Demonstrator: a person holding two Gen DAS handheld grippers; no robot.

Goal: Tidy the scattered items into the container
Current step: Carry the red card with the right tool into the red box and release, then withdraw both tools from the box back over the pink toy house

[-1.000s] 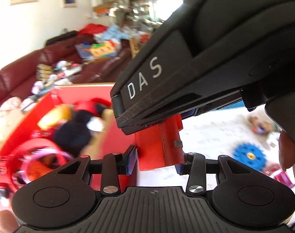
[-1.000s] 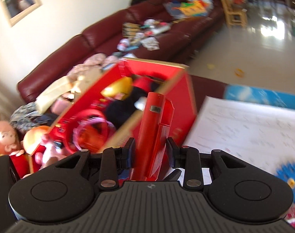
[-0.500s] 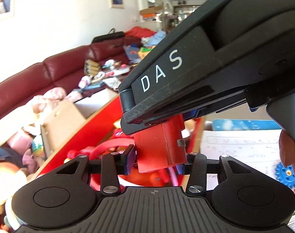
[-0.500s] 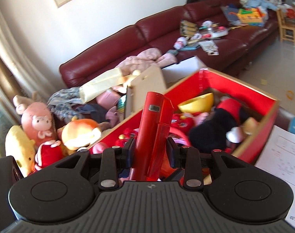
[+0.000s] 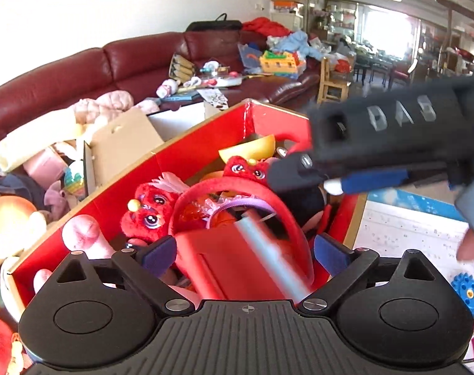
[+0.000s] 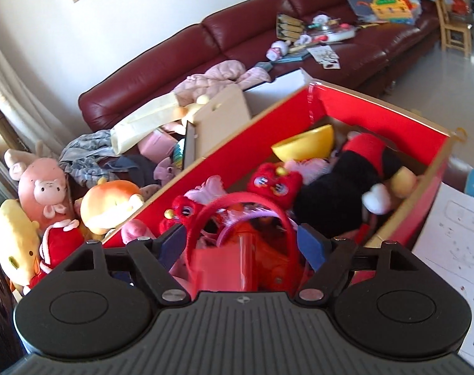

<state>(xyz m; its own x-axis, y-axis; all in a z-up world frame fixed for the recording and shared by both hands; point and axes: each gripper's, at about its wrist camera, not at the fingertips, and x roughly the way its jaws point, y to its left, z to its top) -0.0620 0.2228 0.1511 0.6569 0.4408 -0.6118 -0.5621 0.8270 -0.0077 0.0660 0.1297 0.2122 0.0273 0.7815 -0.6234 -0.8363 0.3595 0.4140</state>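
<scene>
Both grippers, left and right, are spread wide; the blurred red plastic block is seen loose between them, above the red cardboard box. It could be bounced out off the red hoop headband.

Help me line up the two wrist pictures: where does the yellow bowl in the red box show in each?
Left wrist: yellow bowl upper middle, at the red box's far end.
Right wrist: yellow bowl right of centre, upper half, at the far end.
Shared landmark: the red hairband arching near the gripper.
</scene>
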